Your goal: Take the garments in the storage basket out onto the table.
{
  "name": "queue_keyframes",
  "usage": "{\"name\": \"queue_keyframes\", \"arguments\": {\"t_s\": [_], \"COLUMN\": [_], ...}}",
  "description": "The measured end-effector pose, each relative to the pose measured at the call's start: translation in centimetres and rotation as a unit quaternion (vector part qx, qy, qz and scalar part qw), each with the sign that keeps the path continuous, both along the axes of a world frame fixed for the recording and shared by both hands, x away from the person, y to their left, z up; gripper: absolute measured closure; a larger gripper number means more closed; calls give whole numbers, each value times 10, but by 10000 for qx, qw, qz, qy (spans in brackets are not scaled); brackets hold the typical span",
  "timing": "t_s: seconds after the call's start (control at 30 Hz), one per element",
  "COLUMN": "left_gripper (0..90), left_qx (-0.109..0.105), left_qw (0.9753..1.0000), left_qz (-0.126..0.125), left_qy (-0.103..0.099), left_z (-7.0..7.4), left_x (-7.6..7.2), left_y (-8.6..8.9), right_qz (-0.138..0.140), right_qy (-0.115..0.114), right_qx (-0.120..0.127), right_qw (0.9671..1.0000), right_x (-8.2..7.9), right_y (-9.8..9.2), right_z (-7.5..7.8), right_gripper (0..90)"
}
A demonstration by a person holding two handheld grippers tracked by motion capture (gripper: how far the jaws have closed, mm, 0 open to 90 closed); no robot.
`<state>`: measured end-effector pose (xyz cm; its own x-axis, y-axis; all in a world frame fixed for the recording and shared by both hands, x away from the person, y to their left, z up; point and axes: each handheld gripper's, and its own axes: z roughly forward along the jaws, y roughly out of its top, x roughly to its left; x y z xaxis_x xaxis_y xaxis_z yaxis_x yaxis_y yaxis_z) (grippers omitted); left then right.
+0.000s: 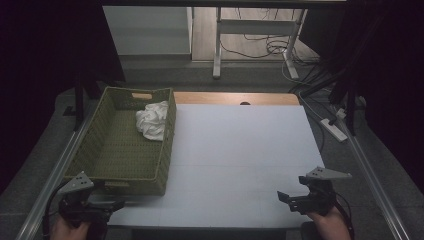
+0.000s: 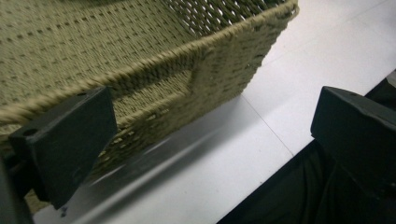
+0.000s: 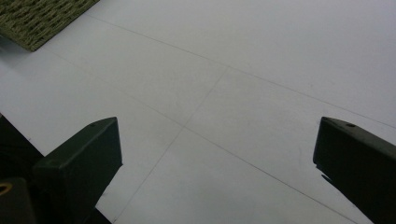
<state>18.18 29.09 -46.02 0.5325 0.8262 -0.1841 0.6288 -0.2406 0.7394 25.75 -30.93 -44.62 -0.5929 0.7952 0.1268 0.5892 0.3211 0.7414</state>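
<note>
High view: left tool (image 1: 116,204), right tool (image 1: 283,197) both released; basket (image 1: 120,150) holds white cloth (image 1: 153,120).

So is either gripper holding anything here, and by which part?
Nothing is held: the left gripper and right gripper are both open, jaws apart over the white table.

White cloth (image 1: 153,120) in woven basket (image 1: 100,150)

- A white table top (image 1: 240,165) with a wooden strip (image 1: 235,98) along its far edge.
- Grey floor (image 1: 165,75) beyond, dim light.
- White desk legs (image 1: 217,47) and loose cables (image 1: 260,47).
</note>
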Motion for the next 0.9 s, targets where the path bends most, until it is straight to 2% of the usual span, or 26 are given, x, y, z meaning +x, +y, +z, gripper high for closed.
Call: {"name": "queue_keyframes", "arguments": {"t_s": [0.13,0.33,0.47,0.8,0.9], "left_gripper": [0,0,0,0,0], "left_qx": [-20,-86,-114,-72,-71], "left_qw": [10000,9991,9986,9984,9985], "left_qz": [-55,-403,-520,-520,-494], "left_qy": [27,36,24,-216,-231], "left_z": [2,4,7,22,25], "left_x": [1,4,6,8,10], "left_y": [2,4,4,0,-1], "right_qz": [-6,-3,-17,-28,-27], "right_qy": [16,64,80,127,133], "right_qx": [29,30,66,65,66], "right_qw": [10000,10000,9999,9999,9999], "right_x": [0,1,2,3,3], "right_y": [0,0,-1,-2,-2], "right_z": [0,0,-1,-1,-1], "right_gripper": [15,15,15,15,16]}}
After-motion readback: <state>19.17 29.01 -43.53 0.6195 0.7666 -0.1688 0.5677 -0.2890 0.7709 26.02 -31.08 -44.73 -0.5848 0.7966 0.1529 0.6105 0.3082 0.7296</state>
